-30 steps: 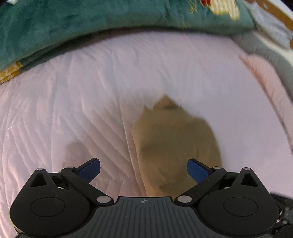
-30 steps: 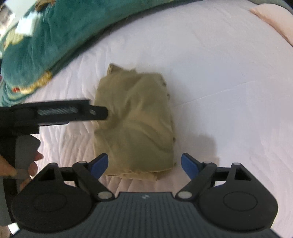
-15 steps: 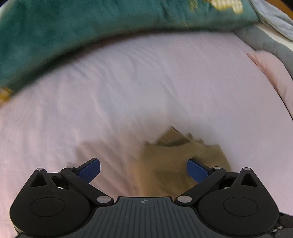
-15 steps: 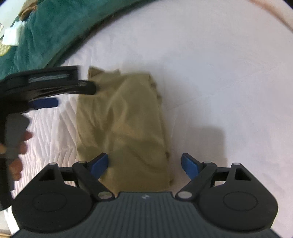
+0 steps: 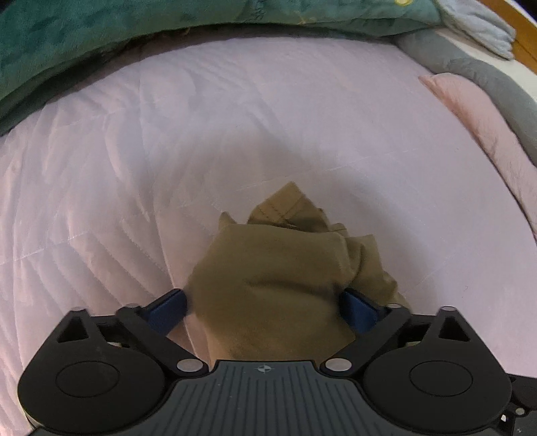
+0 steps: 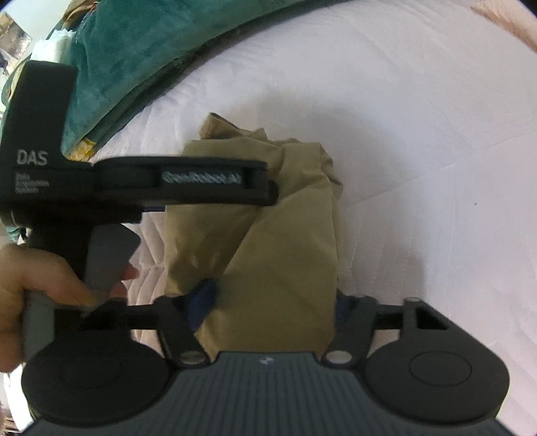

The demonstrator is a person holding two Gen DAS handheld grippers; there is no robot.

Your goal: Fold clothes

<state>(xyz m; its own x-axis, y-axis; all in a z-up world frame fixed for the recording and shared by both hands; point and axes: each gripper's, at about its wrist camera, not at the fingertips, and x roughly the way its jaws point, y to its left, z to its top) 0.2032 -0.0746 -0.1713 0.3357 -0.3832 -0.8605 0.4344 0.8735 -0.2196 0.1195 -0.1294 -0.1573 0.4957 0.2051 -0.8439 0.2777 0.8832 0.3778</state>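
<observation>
the olive-tan garment [image 5: 278, 278] lies on the pale pink quilt [image 5: 134, 167] as a compact, several-layered bundle, so most of the folding looks done already; what remains, by my reading, is a last fold or simply lifting and setting the bundle aside. the left gripper [image 5: 268, 307] has its blue fingers [image 5: 167, 307] spread wide on either side of the bundle's near end, with cloth filling the gap between them and running back under the gripper body; the pads seem to touch the cloth's sides but the jaws are not closed on it. ahead of this gripper the bundle ends in a rumpled stitched edge, and beyond that bare quilt runs up to a green blanket [image 5: 100, 26], with a pink pillow [image 5: 476, 120] off to the right. the right gripper [image 6: 272, 302] straddles another stretch of the same garment [image 6: 278, 261], its left pad [image 6: 201, 302] pressing into the cloth and its right one mostly hidden behind the fabric edge, so i cannot tell whether it is gripping or just surrounding. from this view the left tool crosses in from the left, held by a hand [image 6: 37, 271], its front end resting over the bundle's far part. the cloth is soft and loosely stacked, so the layers could slide apart if lifted unevenly.
</observation>
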